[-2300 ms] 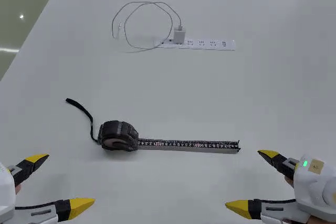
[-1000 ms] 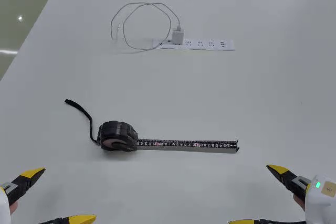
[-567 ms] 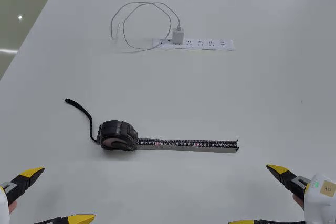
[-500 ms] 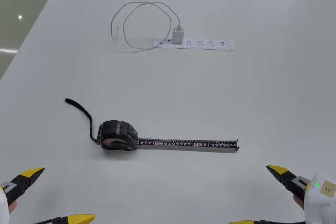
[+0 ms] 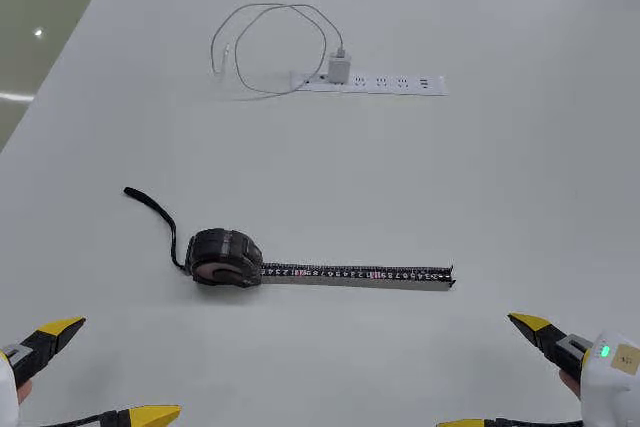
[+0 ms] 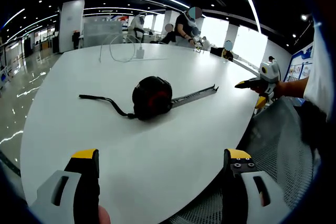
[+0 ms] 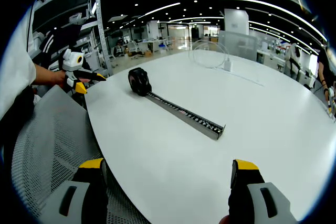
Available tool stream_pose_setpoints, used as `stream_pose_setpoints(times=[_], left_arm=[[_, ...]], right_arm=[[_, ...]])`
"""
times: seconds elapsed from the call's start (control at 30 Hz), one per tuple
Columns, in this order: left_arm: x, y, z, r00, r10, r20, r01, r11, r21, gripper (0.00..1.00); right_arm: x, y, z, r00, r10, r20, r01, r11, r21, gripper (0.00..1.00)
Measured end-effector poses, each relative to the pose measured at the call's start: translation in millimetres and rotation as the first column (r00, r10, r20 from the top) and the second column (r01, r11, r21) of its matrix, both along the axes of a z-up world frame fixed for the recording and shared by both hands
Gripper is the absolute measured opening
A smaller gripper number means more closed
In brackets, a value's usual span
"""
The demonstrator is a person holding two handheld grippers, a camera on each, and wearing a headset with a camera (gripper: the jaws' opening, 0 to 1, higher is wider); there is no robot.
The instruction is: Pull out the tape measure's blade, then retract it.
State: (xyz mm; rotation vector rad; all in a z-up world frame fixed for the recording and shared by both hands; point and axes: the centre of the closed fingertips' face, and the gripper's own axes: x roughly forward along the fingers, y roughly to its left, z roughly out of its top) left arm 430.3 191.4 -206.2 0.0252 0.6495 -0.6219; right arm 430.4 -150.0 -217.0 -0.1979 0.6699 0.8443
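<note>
My left tongs (image 5: pixel 108 371) and right tongs (image 5: pixel 492 374) hang apart and empty, the tape measure (image 5: pixel 225 259) on the table (image 5: pixel 450 177) ahead between them, blade (image 5: pixel 355 274) out, so I judge retracting is next: steady the case, release the blade.

The left gripper (image 5: pixel 100 372) is hovering at lower left, the right gripper (image 5: pixel 497 375) at lower right — both are holding their yellow-tipped fingers (image 5: pixel 60 328) spread wide.
</note>
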Motion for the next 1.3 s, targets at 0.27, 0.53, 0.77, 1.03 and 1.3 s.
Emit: stream_pose_setpoints(times=[0.27, 0.53, 0.77, 1.03, 1.3], left_arm=[[-0.3, 0.2, -0.3, 1.000, 0.001, -0.002, -0.001, 1.000, -0.001, 0.97], [0.3, 0.4, 0.9, 1.000, 0.002, -0.002, -0.002, 1.000, -0.003, 0.97], [0.4, 0.5, 0.9, 1.000, 0.001, -0.003, -0.001, 1.000, -0.002, 0.97], [0.5, -0.2, 2.0, 1.000, -0.001, -0.002, 0.001, 1.000, -0.006, 0.97], [0.6, -1.0, 1.8, 1.000, -0.003, -0.003, 0.003, 1.000, -0.008, 0.96]], right_arm=[[0.0, -0.5, -0.5, 1.000, -0.001, 0.000, 0.001, 1.000, -0.002, 0.98], [0.4, -0.4, -0.4, 1.000, -0.001, 0.000, 0.001, 1.000, -0.002, 0.98], [0.7, -1.3, 0.0, 1.000, -0.001, 0.001, 0.001, 1.000, -0.004, 0.98], [-0.3, -1.9, -0.2, 1.000, 0.000, 0.001, 0.000, 1.000, -0.007, 0.98], [-1.4, -2.4, -0.3, 1.000, -0.002, -0.001, 0.002, 1.000, -0.006, 0.98]])
